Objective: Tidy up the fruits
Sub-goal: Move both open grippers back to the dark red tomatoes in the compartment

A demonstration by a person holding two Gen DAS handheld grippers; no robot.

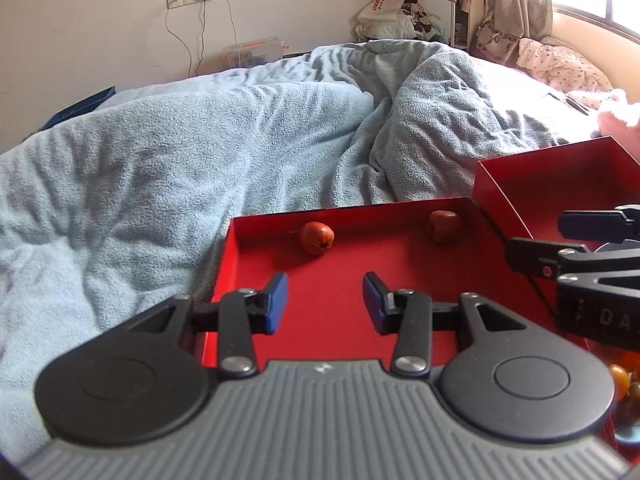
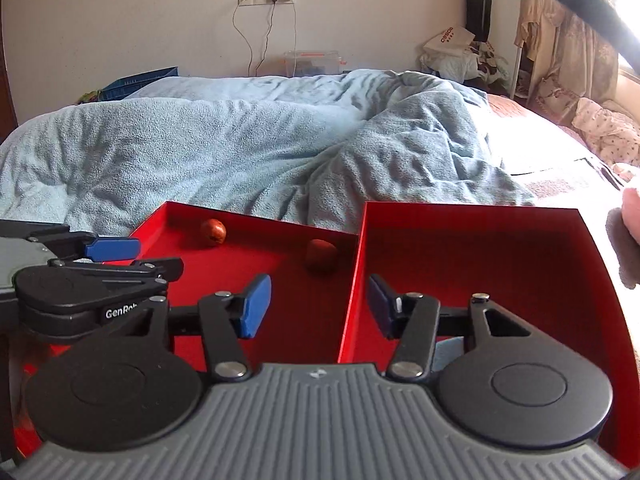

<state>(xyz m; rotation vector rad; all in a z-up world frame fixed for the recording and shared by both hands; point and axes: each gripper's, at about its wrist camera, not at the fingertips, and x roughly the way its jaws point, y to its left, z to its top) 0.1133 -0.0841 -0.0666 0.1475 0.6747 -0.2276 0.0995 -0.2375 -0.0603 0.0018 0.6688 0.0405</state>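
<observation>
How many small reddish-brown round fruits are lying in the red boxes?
2, both in the left red cardboard box along its far wall: one toward the left, one near the right corner. The grippers may hide others.

blanket [image 1: 200, 152]: pale blue, plain
left box [image 2: 256, 280]: red inside and out
right box [image 2: 500, 264]: red, darker in shadow
fruits [image 1: 317, 238]: reddish-brown, two in the left box
pads [image 2: 254, 306]: blue, on black fingers
gripper body [image 1: 324, 420]: grey, ribbed
wall [image 1: 100, 20]: off-white
curtain [image 1: 516, 4]: beige, floral pattern
pillow [image 1: 560, 64]: pale pink, dotted
</observation>
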